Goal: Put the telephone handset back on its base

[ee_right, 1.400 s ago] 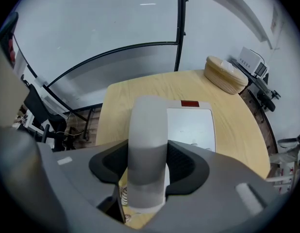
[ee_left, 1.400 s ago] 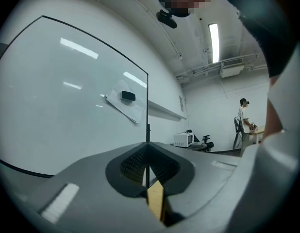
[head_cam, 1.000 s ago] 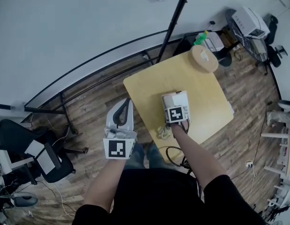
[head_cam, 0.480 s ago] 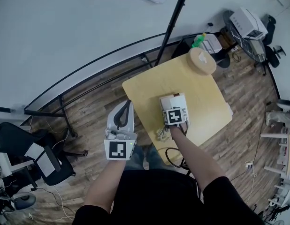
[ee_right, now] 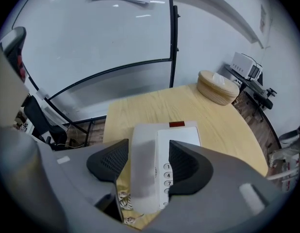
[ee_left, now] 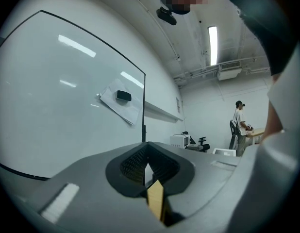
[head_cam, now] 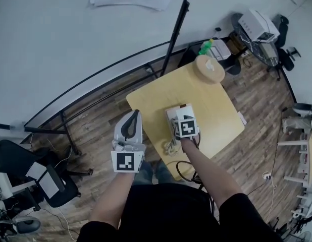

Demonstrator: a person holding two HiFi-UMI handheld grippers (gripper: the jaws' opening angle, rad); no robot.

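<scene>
Since the earlier frames, the table [head_cam: 216, 102] and telephone have drifted up and left in the head view, and the right gripper [ee_right: 149, 161] has spread its jaws wider.

Findings:
- The handset [ee_right: 141, 169] lies along the left side of its base [ee_right: 181, 135], lower centre of the right gripper view. We judge it seated.
- The right gripper's jaws stand wide apart astride the handset. A gap shows at the left pad, so nothing is pinched.
- The left gripper [head_cam: 132, 119], lower left of centre in the head view, is off the table. Its jaws are pressed together at the tips and hold nothing.

Handling, in our judgement: the handset is rigid, light, smooth plastic that may slip. It is best taken across its narrow middle. The coiled cord [head_cam: 169, 146] would tug.

Count:
- one handset
- one base
- one cord
- one round wooden box [head_cam: 209, 68]
- two grippers
</scene>
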